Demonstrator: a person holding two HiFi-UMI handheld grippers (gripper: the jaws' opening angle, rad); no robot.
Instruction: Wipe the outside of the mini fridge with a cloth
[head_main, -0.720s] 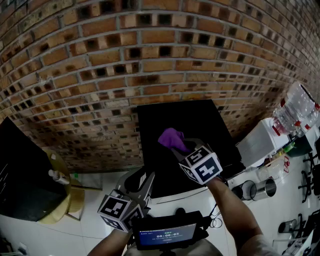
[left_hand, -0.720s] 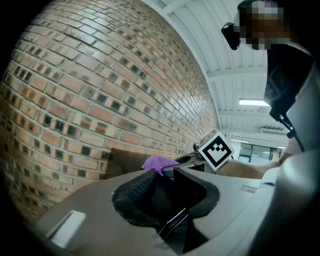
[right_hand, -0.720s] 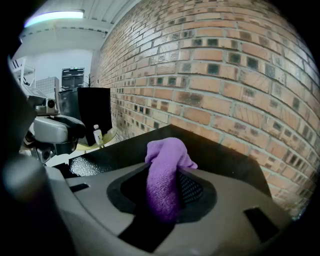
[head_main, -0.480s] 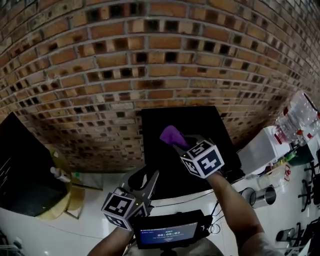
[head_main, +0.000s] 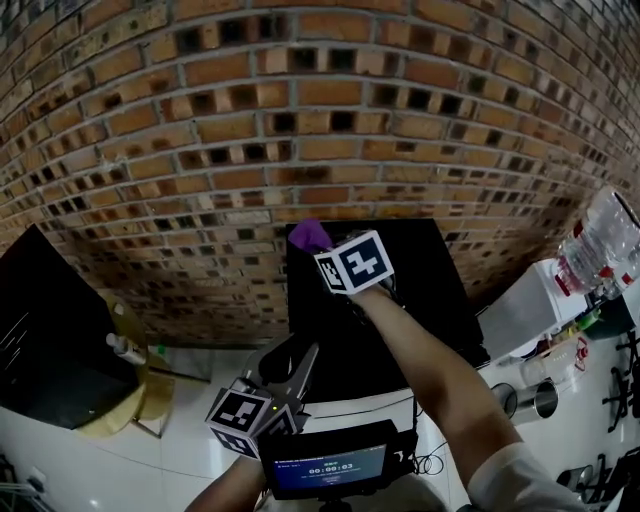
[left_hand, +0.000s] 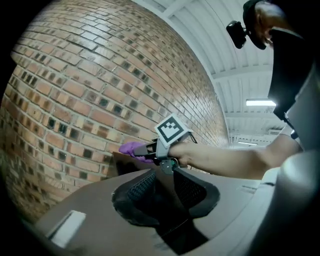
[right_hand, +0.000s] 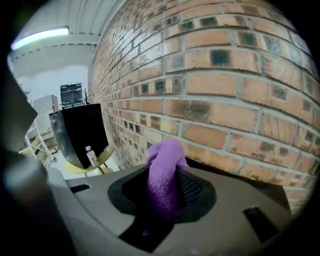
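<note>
The black mini fridge (head_main: 400, 325) stands against the brick wall (head_main: 300, 110). My right gripper (head_main: 318, 246) reaches over its top to the back left corner, next to the wall, and is shut on a purple cloth (head_main: 308, 235). In the right gripper view the cloth (right_hand: 164, 172) sticks up from between the jaws of my right gripper (right_hand: 165, 192). My left gripper (head_main: 292, 368) hangs lower, in front of the fridge's left front corner. In its own view the left gripper (left_hand: 165, 189) has nothing between its jaws, and the right gripper (left_hand: 145, 149) with the cloth (left_hand: 131, 148) shows beyond.
To the left of the fridge a yellow round stand (head_main: 130, 385) carries a small bottle (head_main: 125, 350), beside a large black object (head_main: 40, 340). To the right are a white unit (head_main: 520, 300), clear plastic bottles (head_main: 600, 240) and metal cups (head_main: 530, 375). A small screen (head_main: 325, 465) is at the bottom.
My right gripper has carried the purple cloth leftward and toward the wall, from mid-top of the fridge to its back left corner. The left gripper has hardly moved.
</note>
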